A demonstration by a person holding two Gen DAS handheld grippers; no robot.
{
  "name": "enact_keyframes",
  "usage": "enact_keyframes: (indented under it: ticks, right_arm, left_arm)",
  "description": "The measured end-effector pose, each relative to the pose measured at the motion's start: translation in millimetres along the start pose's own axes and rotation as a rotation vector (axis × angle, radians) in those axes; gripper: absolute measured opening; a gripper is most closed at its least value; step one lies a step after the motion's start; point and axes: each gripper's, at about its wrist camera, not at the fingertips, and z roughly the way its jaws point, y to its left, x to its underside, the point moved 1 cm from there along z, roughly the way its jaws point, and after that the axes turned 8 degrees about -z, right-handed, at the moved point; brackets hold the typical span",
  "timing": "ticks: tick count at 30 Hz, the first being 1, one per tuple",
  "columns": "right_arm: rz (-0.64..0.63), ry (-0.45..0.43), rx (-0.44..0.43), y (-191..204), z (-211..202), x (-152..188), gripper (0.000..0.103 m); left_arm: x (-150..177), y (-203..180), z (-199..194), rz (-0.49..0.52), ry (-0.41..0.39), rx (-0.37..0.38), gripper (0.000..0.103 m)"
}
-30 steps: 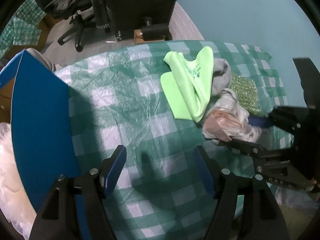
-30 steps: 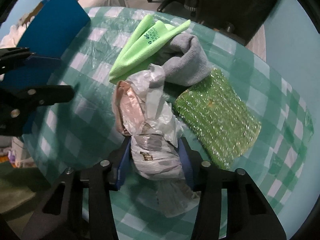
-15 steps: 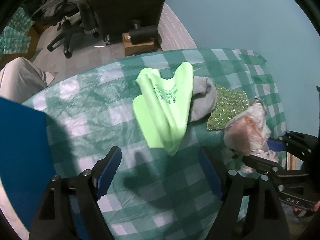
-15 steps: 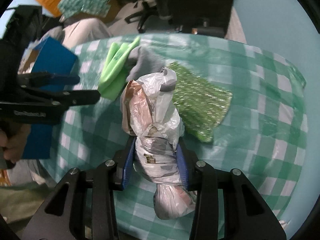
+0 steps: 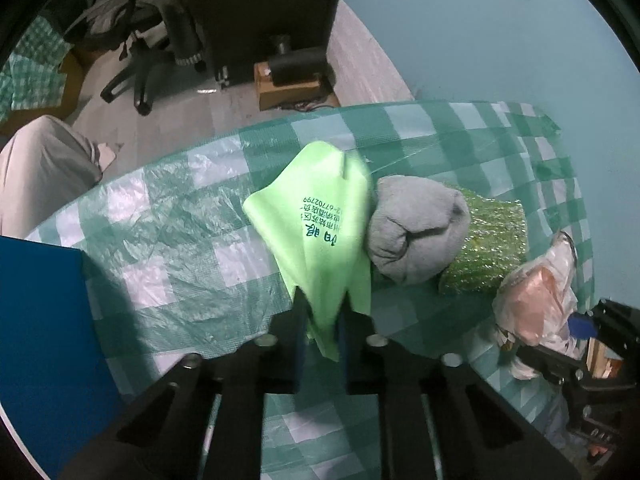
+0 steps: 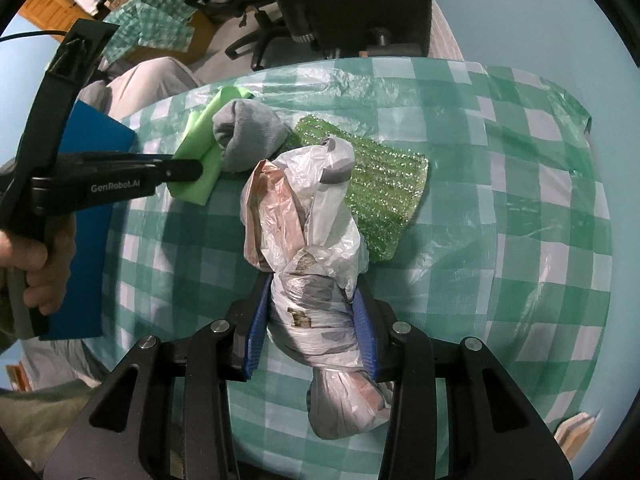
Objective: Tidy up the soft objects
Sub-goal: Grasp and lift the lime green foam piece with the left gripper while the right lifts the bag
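My left claw [image 5: 322, 334] is clamped on the green cloth [image 5: 320, 224], its near end hidden between the fingers. Beside it lies the grey sock [image 5: 416, 228]. My right claw [image 6: 312, 328] grips the plastic bag bundle [image 6: 308, 248] over the worktop [image 6: 500, 200].

Teal wall [image 5: 500, 32], office chair [image 5: 152, 40]

A counter [image 6: 500, 184] under a green-and-white checked plastic cover carries a grey rolled sock [image 6: 248, 140] and a glittery green scouring pad [image 6: 380, 184] near its far edge, touching; a blue box [image 6: 92, 216] stands at its left edge.
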Motion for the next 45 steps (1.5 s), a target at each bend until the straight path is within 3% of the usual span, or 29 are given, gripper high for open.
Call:
enact_keyframes:
  ticks: [22,45]
  right_arm:
    - [-0.073,-0.044,-0.001,21,-18,-14,0.039]
    - [-0.132,-0.080,0.009,65,-57,-28,0.039]
  left_arm:
    - [55,20,-42,-0.026,-0.071,-0.010,0.005]
    - [88,36,-125,-0.083,-0.185,-0.004,0.005]
